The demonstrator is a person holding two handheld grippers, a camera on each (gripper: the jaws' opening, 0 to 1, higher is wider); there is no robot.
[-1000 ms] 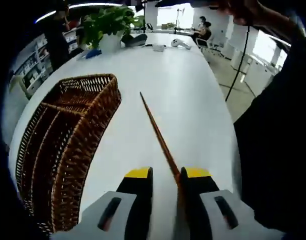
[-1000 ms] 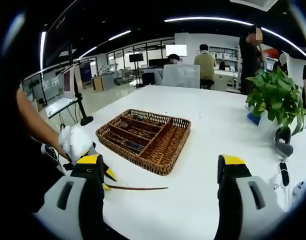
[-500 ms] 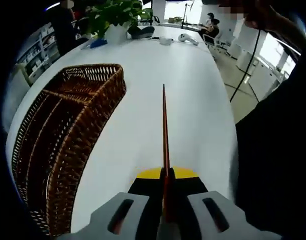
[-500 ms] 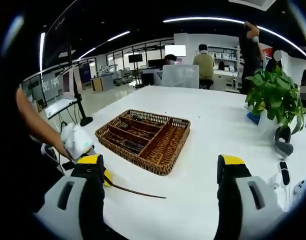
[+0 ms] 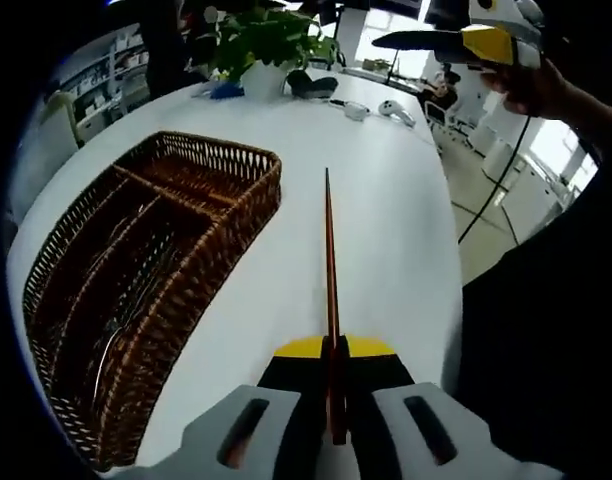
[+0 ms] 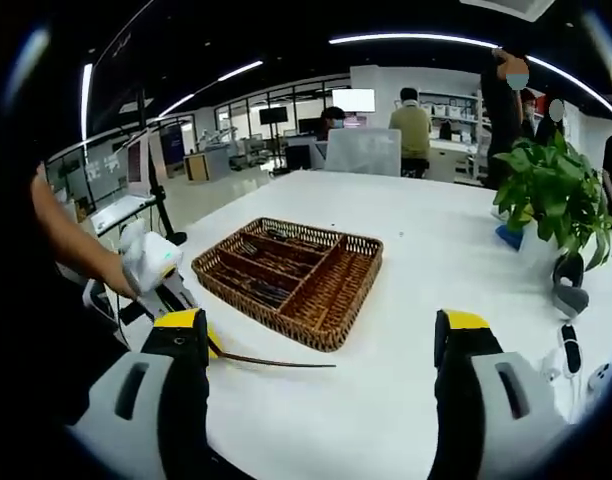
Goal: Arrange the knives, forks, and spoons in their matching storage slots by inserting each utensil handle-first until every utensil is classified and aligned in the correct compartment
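Left gripper (image 5: pixel 331 350) clamped on a thin brown utensil handle (image 5: pixel 328 260), held above the white table (image 5: pixel 386 220), just right of the wicker cutlery basket (image 5: pixel 156 260). Right gripper (image 6: pixel 326 335) spread wide, empty. Farther off, a potted plant (image 6: pixel 551 190).

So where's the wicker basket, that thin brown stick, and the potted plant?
Wicker basket (image 6: pixel 361 262): right gripper view, on its right-hand wall.
Thin brown stick (image 5: pixel 329 250): left gripper view, mid-shaft.
Potted plant (image 6: pixel 551 195): right gripper view, on its leaves.
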